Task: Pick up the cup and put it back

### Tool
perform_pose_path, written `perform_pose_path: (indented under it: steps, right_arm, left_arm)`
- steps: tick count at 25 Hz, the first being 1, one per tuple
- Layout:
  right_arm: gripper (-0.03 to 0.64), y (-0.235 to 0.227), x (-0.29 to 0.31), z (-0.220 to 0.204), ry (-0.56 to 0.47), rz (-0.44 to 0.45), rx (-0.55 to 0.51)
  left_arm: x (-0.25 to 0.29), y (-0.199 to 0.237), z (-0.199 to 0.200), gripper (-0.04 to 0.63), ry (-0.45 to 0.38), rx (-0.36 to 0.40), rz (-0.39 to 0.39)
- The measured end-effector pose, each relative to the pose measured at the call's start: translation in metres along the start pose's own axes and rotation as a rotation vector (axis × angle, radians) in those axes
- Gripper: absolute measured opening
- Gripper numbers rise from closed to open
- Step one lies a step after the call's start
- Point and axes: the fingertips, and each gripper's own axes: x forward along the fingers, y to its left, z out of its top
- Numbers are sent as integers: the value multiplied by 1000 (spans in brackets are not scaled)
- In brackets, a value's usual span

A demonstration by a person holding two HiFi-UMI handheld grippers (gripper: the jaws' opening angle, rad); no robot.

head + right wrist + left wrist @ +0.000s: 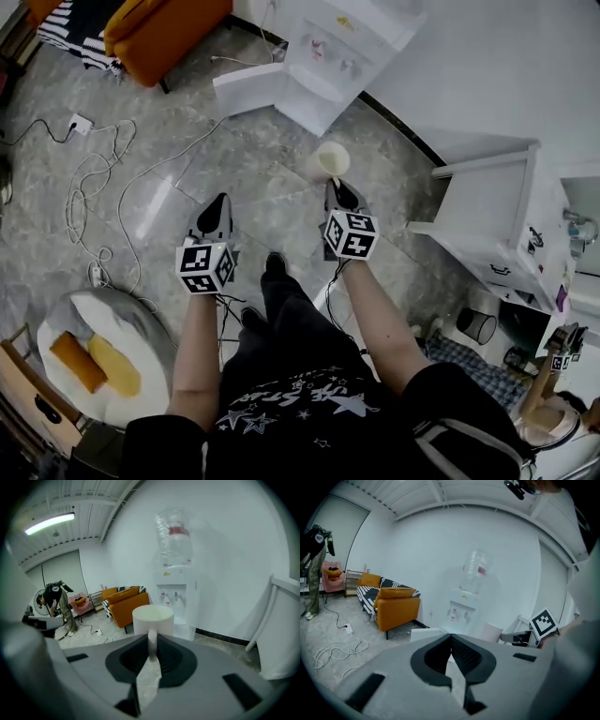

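Note:
A white cup (330, 159) hangs in the air above the floor, held by its handle. My right gripper (339, 187) is shut on that handle. In the right gripper view the cup (153, 619) stands upright just beyond the jaws, and the handle runs down between the tips of the right gripper (153, 641). My left gripper (218, 202) is to the left of the cup, at about the same height and apart from it. In its own view the left gripper (450, 637) has its tips together with nothing between them.
A white water dispenser (328, 47) with a bottle on top stands ahead against the wall. An orange sofa (164, 28) is at the far left. White furniture (506, 216) stands to the right. Cables (94, 187) lie on the floor at left, a round cushioned seat (155, 328) at lower left.

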Motion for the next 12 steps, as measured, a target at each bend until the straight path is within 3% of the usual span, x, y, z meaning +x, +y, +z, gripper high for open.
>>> perform_pose_path:
  steps: [12]
  right_arm:
    - [46, 65, -170, -14, -129, 42, -150]
  left_arm:
    - [-173, -28, -7, 9, -68, 83, -17]
